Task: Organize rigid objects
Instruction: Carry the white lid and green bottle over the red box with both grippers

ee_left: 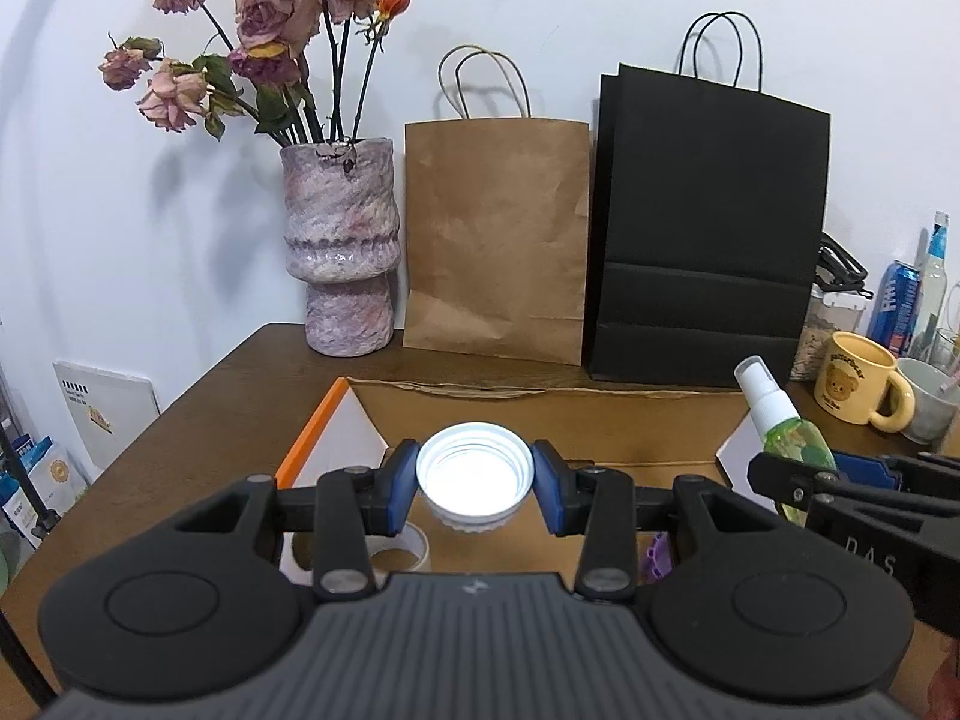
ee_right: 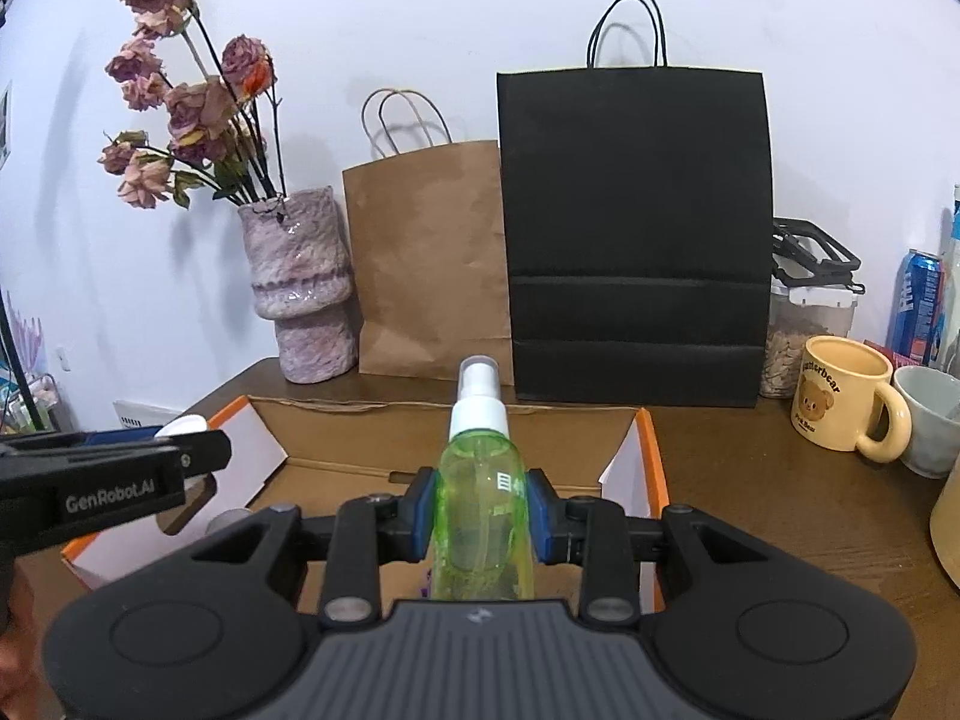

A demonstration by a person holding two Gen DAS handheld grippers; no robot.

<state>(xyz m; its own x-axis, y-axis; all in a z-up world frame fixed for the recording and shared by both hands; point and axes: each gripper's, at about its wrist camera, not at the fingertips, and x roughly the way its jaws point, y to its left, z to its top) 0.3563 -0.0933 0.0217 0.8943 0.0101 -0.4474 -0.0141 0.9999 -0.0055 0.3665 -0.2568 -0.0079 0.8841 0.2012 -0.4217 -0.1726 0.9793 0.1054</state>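
A round white plastic screw cap, ridged around its skirt and turned open side up, is clamped between the blue-padded jaws of the left gripper, which are closed most of the way onto its rim. It is held above the open cardboard box with orange-edged white flaps, just inside the box's left side. A slim translucent green plastic spray bottle with a white pump head is gripped across its body by the nearly closed jaws of the right gripper, nozzle pointing away, over the right half of the same box.

The step in hand is judged to be the carrying of 2 rigid items to the box for deposit. The next move would call for each item to be lowered toward the brown corrugated floor before the jaws are parted; the smooth, curved bottle could roll once released, so a flat lay is advisable, and the light cap could bounce if dropped from height.

A cardboard tape roll core is seen inside the box below the cap. The box rests on a dark wood-grain bench. Behind it stand a mottled pink glazed ceramic vase of dried roses, a creased brown paper bag and a matte black paper bag; a glossy yellow bear-printed mug sits to the right.
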